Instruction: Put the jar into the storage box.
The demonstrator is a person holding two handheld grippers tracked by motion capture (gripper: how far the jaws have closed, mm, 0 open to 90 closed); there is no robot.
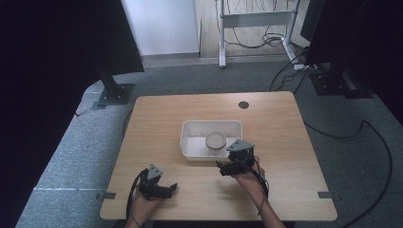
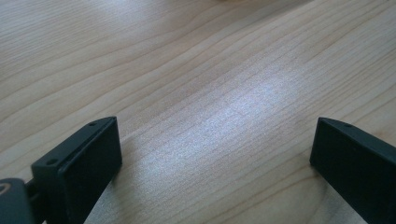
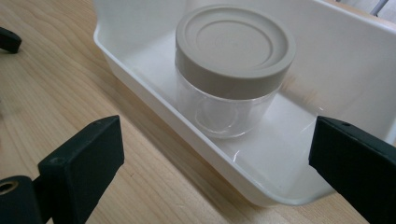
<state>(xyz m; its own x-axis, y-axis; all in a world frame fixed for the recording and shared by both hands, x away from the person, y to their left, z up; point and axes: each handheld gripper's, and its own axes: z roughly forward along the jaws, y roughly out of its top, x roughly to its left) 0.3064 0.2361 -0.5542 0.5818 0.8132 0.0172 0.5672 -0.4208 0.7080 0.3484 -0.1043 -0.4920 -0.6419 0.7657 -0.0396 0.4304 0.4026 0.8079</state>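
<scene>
One clear jar [image 3: 229,88] with one grey lid [image 3: 235,44] stands in one white tray [image 3: 261,182] on a wooden table [image 1: 157,123]. Two grippers, right gripper [image 3: 217,154] near the tray and left gripper [image 2: 217,154] over bare wood, both have jaws spread apart, holding nothing.

1. The table [image 1: 161,118] is light wood with a fine wavy grain of pale tan and darker brown lines; a small dark round spot [image 1: 244,105] sits near its far edge.
2. The tray [image 3: 355,60] is plain glossy white, inside and out.
3. The jar [image 3: 229,109] is clear and colourless, and the white tray shows through it.
4. Its lid [image 3: 235,44] is matt grey-beige with raised concentric rings on top.
5. The left gripper [image 2: 212,154] is matt black.
6. The right gripper [image 3: 215,158] is the same matt black, with a brass-coloured ring at one screw hole.
7. Each gripper carries a grey triangular plate [image 1: 240,145].
8. The carpet [image 1: 71,142] is speckled blue-grey.
</scene>
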